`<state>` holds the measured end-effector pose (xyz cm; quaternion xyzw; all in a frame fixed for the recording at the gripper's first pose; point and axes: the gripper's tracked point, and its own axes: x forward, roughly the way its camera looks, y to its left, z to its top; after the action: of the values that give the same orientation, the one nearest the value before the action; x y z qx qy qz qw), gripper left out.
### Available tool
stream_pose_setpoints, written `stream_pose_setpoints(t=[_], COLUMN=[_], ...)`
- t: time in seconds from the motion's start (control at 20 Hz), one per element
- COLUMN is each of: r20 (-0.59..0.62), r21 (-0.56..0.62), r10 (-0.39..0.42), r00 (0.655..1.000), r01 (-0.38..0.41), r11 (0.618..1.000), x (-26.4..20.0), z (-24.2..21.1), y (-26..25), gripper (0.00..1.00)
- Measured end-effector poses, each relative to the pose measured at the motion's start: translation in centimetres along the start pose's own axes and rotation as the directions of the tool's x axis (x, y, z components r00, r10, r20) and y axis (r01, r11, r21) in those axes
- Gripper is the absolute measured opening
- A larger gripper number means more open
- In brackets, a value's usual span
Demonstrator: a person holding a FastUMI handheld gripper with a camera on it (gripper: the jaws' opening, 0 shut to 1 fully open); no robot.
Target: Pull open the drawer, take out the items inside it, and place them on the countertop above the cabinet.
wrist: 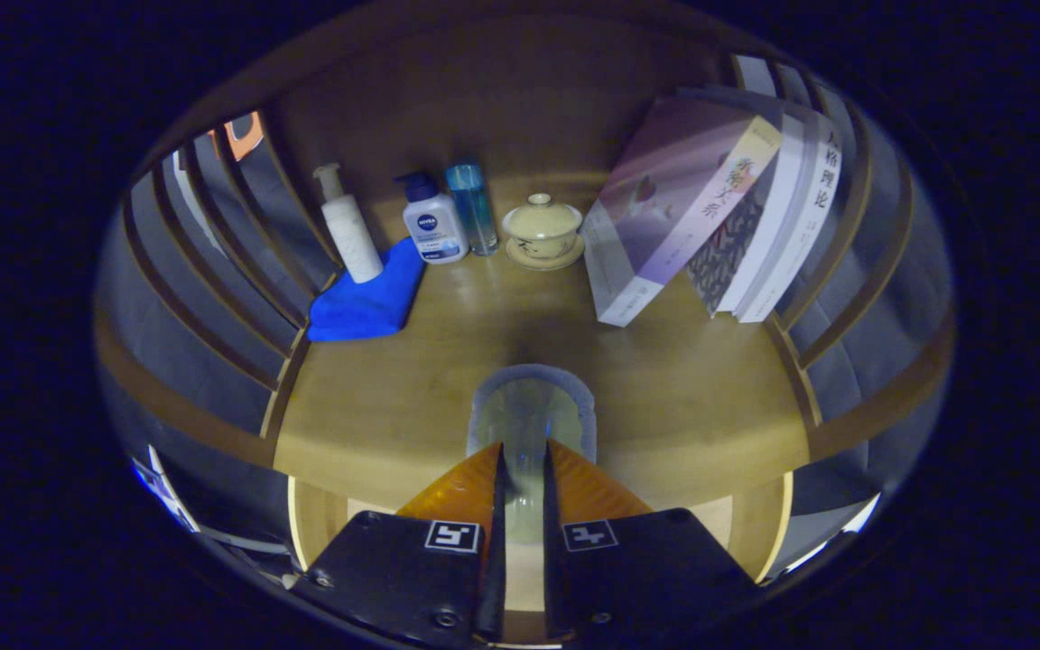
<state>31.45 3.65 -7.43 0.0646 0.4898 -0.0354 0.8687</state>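
My gripper (524,460) is shut on a clear glass cup (531,411). Both fingers press its near side, and the cup's rounded body sticks out just ahead of the fingertips. The cup hangs over the front part of the wooden countertop (682,397); I cannot tell whether it touches the wood. Below the countertop's front edge, on either side of the fingers, pale wooden cabinet parts (317,519) show, and the fingers hide what lies between them.
Along the countertop's back stand a white pump bottle (348,230), a white bottle with a blue pump (432,221), a blue clear bottle (472,206) and a lidded teacup on a saucer (543,230). A blue cloth (366,298) lies at the left. Leaning books (710,208) fill the right. Slatted rails (240,262) fence both sides.
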Motion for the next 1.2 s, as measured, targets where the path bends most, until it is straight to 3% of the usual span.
stream_pose_setpoints(t=[0.5,0.7,0.9,1.05,1.2], r20=[0.058,0.103,0.17,0.287,0.397], r21=[0.006,-0.03,-0.053,-0.059,-0.079], r10=[0.06,0.116,0.102,0.086,0.129], r00=[0.996,0.988,0.98,0.954,0.909], r01=[-0.061,-0.113,-0.095,-0.072,-0.106], r11=[0.998,0.993,0.994,0.996,0.991], x=[2.4,2.1,1.2,-0.7,-4.3], z=[0.8,0.7,0.1,0.7,0.6], y=[0.2,1.0,1.3,1.0,2.0], gripper=[0.22,0.43,0.63,0.66,0.67])
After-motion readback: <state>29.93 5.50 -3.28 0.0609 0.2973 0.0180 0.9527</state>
